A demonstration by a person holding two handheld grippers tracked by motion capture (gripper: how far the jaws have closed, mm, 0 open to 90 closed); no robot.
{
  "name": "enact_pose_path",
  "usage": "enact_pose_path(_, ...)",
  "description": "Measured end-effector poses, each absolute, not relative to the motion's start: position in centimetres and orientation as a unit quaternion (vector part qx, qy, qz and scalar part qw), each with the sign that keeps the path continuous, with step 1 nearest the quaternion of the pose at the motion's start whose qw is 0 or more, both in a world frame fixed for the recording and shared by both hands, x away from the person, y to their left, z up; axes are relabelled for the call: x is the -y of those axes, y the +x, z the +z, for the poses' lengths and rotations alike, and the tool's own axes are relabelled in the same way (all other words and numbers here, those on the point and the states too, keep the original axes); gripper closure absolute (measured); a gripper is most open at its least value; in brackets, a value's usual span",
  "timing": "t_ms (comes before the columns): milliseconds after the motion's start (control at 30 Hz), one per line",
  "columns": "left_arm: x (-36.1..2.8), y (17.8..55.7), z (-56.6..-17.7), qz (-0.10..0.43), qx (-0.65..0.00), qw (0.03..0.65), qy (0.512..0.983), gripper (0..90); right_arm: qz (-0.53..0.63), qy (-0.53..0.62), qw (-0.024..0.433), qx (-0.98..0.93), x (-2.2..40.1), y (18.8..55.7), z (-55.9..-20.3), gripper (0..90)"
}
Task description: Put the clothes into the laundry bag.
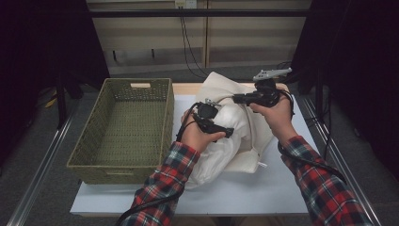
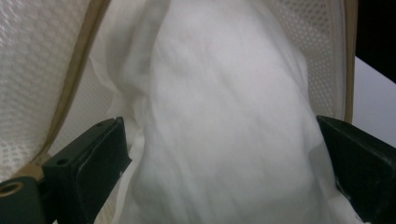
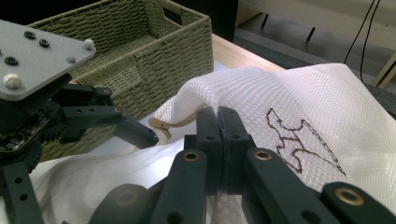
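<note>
1. Closest to the lens are my right tongs (image 3: 218, 116), clenched on the rim of the mesh bag (image 3: 299, 88). A pinch of the netting stands up between the pads. I judge this grip is there to lift the bag's edge and hold its mouth wide.
2. My left tongs (image 2: 219, 140) are released, the jaws standing well apart with the white cloth (image 2: 224, 116) bulging between them. I cannot tell whether the pads brush it, but they do not press it. The bag's beige trim and netting frame the cloth on both sides, so I take it that the cloth is being fed into the bag.
3. From above, the bag and cloth lie as one bundle on the surface (image 1: 244, 193), at about 1 o'clock from its middle. My left tongs meet the bundle from 8 o'clock and my right tongs from 2 o'clock, so one hand can push while the other braces.
4. A woven green basket (image 1: 117, 172) sits at 9 o'clock from the bundle, just beside it and empty. I would guess it is kept close to receive the bag once filled.
5. Brown stitching (image 3: 303, 140) on the netting draws an outlined figure, at 3 o'clock from my right tongs. I can read no letters, brand or label anywhere.
</note>
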State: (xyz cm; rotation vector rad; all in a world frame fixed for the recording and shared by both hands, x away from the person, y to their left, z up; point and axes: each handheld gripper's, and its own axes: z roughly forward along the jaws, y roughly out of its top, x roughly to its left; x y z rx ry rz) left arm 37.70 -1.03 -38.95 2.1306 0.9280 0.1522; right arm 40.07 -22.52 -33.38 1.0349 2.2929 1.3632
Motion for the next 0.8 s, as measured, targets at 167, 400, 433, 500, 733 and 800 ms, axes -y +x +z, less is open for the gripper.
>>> enact_pose_path(167,0.7,37.4,-40.1,0.052,-0.361,0.380,0.850,3.1,0.472,0.359,0.139,-0.793,22.4,40.0,-33.4,88.9)
enact_pose_path(400,1.3,37.1,-42.5,0.003,-0.364,0.372,0.854,14.7,0.472,0.362,0.138,-0.792,22.6,39.7,-33.4,88.9)
enact_pose_path(433,1.4,37.0,-42.7,-0.005,-0.363,0.374,0.853,20.7,0.472,0.363,0.138,-0.792,22.6,39.7,-33.5,88.9)
enact_pose_path(500,1.5,36.9,-43.0,-0.007,-0.358,0.367,0.859,31.8,0.473,0.363,0.138,-0.791,22.7,39.6,-33.5,88.9)
enact_pose_path(733,1.8,36.8,-43.3,-0.018,-0.377,0.361,0.853,58.6,0.473,0.365,0.137,-0.790,22.8,39.4,-33.5,88.9)
enact_pose_path(800,1.8,36.8,-43.1,-0.017,-0.378,0.357,0.854,60.2,0.474,0.367,0.136,-0.789,22.9,39.3,-33.4,88.9)
